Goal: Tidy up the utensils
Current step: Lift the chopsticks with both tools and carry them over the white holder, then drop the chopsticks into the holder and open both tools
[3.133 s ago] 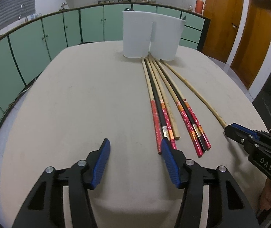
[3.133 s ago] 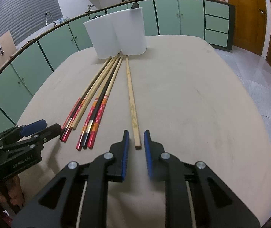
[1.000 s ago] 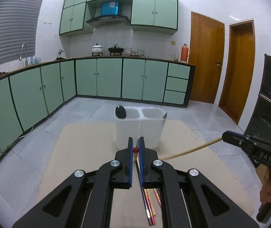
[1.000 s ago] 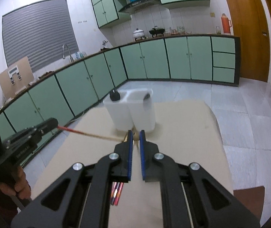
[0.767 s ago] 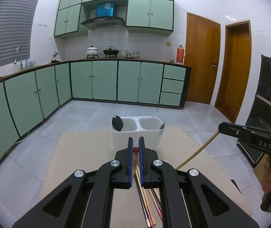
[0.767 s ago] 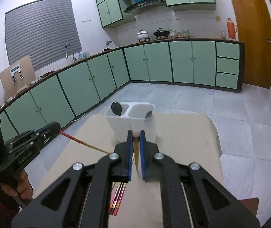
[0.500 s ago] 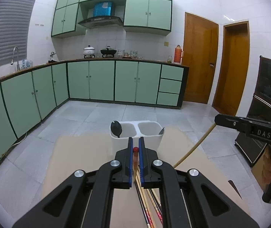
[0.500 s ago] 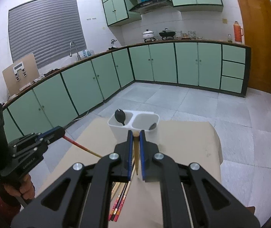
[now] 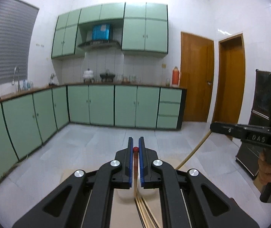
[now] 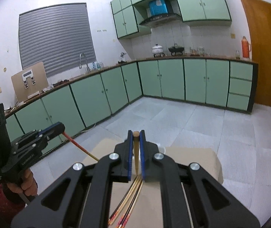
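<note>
My left gripper (image 9: 135, 147) is shut on a red-tipped chopstick (image 9: 135, 163), raised high over the table; it also shows at the left of the right wrist view (image 10: 56, 128). My right gripper (image 10: 136, 134) is shut on a plain wooden chopstick (image 10: 136, 152), also raised; it shows at the right of the left wrist view (image 9: 214, 127) with its stick (image 9: 194, 152) slanting down. Several chopsticks (image 10: 129, 199) lie on the beige table (image 10: 202, 155) below. The white holder (image 9: 124, 194) is mostly hidden behind the fingers.
Green base cabinets (image 9: 101, 106) and a counter with pots run along the far walls. Grey tiled floor (image 10: 192, 121) lies beyond the table. Wooden doors (image 9: 197, 79) stand at the right.
Both grippers have risen and tilted up with their chopsticks. The holder has dropped from plain view to behind the fingers, and more wall and upper cabinets show.
</note>
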Available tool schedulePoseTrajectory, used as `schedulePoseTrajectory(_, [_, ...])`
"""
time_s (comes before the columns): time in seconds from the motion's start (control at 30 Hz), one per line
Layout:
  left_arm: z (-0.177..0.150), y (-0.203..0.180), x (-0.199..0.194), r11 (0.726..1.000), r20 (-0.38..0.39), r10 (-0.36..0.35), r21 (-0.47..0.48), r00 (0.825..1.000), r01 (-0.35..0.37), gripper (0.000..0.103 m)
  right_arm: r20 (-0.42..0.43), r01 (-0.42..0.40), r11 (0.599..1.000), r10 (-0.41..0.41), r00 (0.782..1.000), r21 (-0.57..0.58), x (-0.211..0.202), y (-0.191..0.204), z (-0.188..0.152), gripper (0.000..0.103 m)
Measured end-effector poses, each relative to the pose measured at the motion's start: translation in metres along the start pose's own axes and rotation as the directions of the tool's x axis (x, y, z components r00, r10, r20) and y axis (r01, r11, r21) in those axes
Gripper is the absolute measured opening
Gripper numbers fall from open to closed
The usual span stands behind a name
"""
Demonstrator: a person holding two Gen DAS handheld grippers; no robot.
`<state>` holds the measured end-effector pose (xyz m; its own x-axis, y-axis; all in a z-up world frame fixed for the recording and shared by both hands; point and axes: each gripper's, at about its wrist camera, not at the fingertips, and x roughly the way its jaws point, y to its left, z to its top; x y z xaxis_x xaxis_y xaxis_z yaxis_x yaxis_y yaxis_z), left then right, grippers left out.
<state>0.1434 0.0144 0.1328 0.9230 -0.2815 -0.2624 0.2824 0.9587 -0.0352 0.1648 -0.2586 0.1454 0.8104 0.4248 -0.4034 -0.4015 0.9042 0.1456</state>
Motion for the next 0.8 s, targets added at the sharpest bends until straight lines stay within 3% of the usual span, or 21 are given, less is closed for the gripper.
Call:
schedulePoseTrajectory(0.23, [0.041,-0.006,0.017,1.000,0.099,0.002,0.017,0.995,-0.003,0.006,0.045,0.015,1.000,-0.015,0.999,-0.002,0.011,-0.012,0.038,0.006])
schedulePoseTrajectory(0.43, [0.040,-0.006,0.060,0.999,0.109,0.035,0.012,0.993,-0.037,0.006,-0.021,0.077,0.997,-0.078,0.997,-0.005,0.054,-0.025,0.036,0.006])
schedulePoseTrajectory(0.8, [-0.001,0.016,0.142,0.997,-0.085,0.062,-0.036,0.994,-0.066,0.008,-0.143,0.064,0.997,-0.058,0.988,0.036,0.112,-0.038,-0.008,0.010])
